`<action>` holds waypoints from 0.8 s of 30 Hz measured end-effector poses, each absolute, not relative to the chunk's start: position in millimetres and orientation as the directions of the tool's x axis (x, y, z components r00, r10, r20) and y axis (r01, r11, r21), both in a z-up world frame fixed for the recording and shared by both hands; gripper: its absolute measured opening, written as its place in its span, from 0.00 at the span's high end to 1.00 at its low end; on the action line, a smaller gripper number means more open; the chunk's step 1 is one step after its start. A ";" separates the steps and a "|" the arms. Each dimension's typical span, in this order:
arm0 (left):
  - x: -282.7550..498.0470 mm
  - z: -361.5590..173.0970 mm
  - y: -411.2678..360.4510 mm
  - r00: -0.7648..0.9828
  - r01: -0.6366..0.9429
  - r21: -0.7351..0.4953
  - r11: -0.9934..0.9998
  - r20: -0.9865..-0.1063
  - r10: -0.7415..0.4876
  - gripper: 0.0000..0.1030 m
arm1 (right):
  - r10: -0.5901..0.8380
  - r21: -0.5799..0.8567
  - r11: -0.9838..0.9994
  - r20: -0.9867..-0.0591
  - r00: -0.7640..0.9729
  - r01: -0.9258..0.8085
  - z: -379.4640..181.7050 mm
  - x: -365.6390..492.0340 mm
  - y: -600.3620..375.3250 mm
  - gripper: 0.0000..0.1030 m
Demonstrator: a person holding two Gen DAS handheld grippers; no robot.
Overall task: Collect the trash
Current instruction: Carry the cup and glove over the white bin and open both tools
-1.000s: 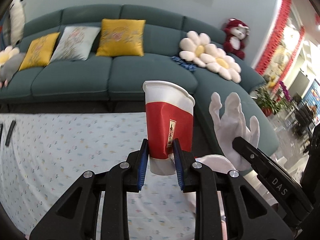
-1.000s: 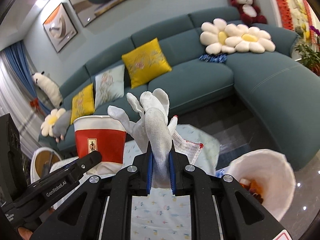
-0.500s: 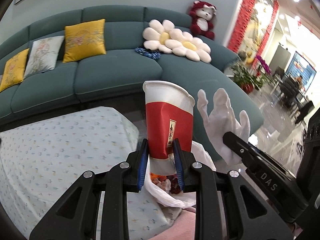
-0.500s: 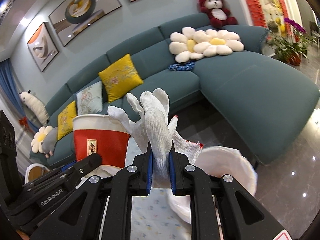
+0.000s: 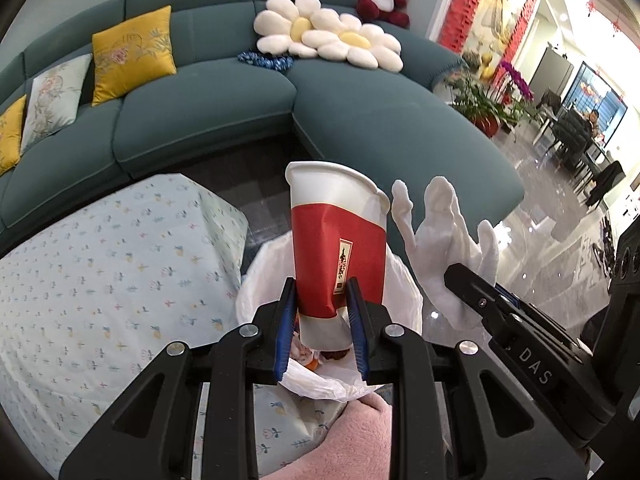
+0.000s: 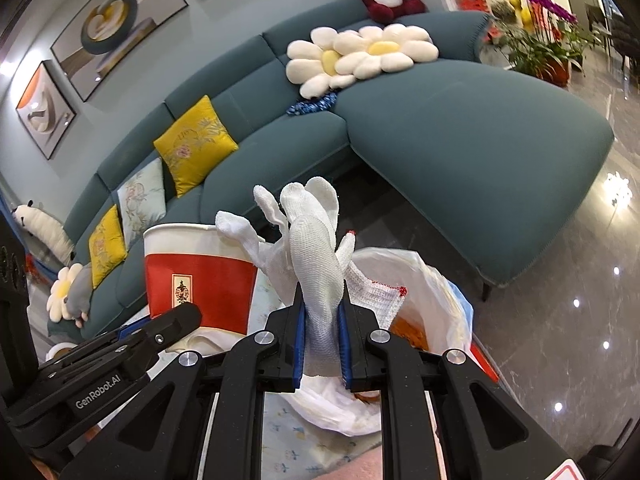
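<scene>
My left gripper (image 5: 320, 330) is shut on a red and white paper cup (image 5: 338, 240), held upright right above a trash bin lined with a white plastic bag (image 5: 256, 284). Food scraps lie inside the bin. My right gripper (image 6: 322, 346) is shut on a white knit glove (image 6: 316, 256), held over the same bag (image 6: 432, 280). The glove (image 5: 440, 248) shows just right of the cup in the left wrist view, and the cup (image 6: 200, 276) shows left of the glove in the right wrist view.
A table with a light floral cloth (image 5: 100, 280) lies left of the bin. A teal sectional sofa (image 5: 360, 112) with yellow cushions and flower pillows stands behind. Glossy floor (image 6: 560, 300) spreads to the right. A pink fuzzy sleeve (image 5: 352, 440) is below.
Both grippers have swung right, away from the table, and now hold the cup and the glove over the lined bin. Both grips are unchanged.
</scene>
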State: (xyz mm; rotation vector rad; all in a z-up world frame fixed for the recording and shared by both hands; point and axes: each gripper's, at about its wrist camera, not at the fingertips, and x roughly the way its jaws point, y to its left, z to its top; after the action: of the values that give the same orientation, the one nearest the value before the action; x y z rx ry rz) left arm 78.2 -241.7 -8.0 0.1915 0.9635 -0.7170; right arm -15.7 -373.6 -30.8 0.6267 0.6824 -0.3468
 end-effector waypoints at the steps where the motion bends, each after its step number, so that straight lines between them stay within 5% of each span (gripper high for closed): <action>1: 77.9 -11.0 -243.5 0.359 0.635 -0.157 0.756 -0.807 -0.469 0.76 | -0.095 0.421 0.761 -0.681 0.726 0.495 -35.1 -16.6 -375.5 0.87; 24: 79.7 -48.4 -264.4 0.292 0.644 -0.172 0.746 -0.846 -0.447 0.76 | -0.064 0.428 0.729 -0.735 0.675 0.534 -82.6 -13.5 -389.5 0.87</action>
State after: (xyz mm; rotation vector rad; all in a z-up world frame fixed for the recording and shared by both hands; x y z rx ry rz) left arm 79.7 -264.4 -48.4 0.2174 1.0459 -0.7343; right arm -13.5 -389.5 -82.6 0.6809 0.7631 -0.3669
